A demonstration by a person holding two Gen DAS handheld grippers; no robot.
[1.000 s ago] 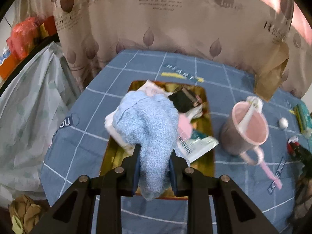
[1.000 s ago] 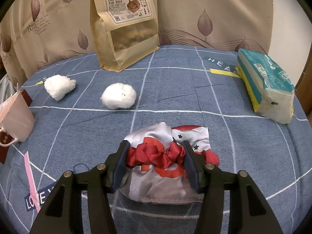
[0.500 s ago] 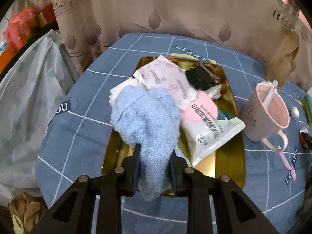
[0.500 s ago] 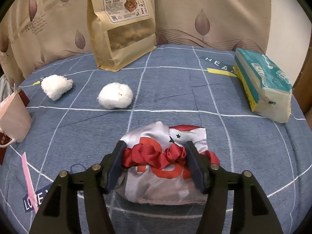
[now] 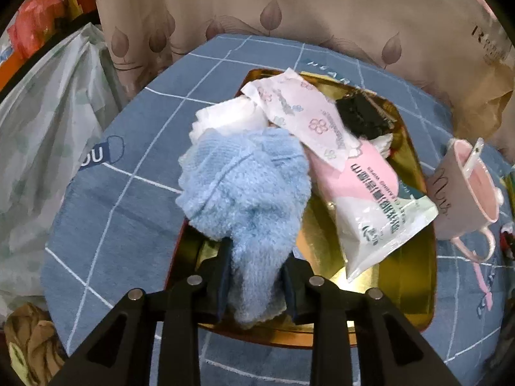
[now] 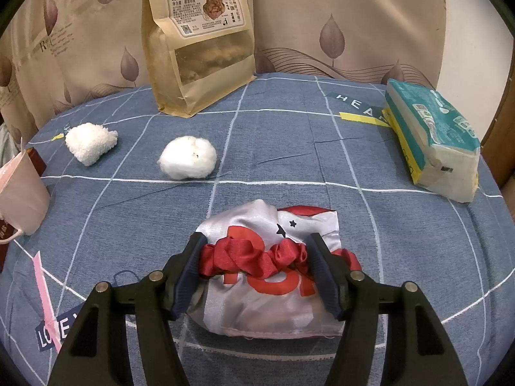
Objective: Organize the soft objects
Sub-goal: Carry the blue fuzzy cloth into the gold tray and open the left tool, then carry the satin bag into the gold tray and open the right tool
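Note:
My left gripper (image 5: 257, 273) holds a fluffy blue cloth (image 5: 244, 186) that fills the gap between its pads. Its jaws are opening, and the cloth's bulk rests on the pile in the gold tray (image 5: 408, 276). The pile includes a white cloth (image 5: 225, 115), a floral packet (image 5: 302, 119), a pink wipes pack (image 5: 370, 193) and a black item (image 5: 363, 115). In the right wrist view a red scrunchie (image 6: 254, 259) lies on a silver and red satin pouch (image 6: 257, 305). My right gripper (image 6: 254, 267) straddles the scrunchie with its pads loose at the scrunchie's ends.
A pink mug (image 5: 463, 193) with a spoon stands right of the tray. A white cotton ball (image 6: 188, 157) and a white fluffy piece (image 6: 90, 141) lie on the blue cloth-covered table. At the back are a paper snack bag (image 6: 199, 41) and a tissue pack (image 6: 431, 135). A plastic bag (image 5: 48, 128) hangs at the left.
My left gripper has sunk toward the tray with the blue cloth, which now lies on the pile. The right gripper's fingers have spread apart around the scrunchie without moving away.

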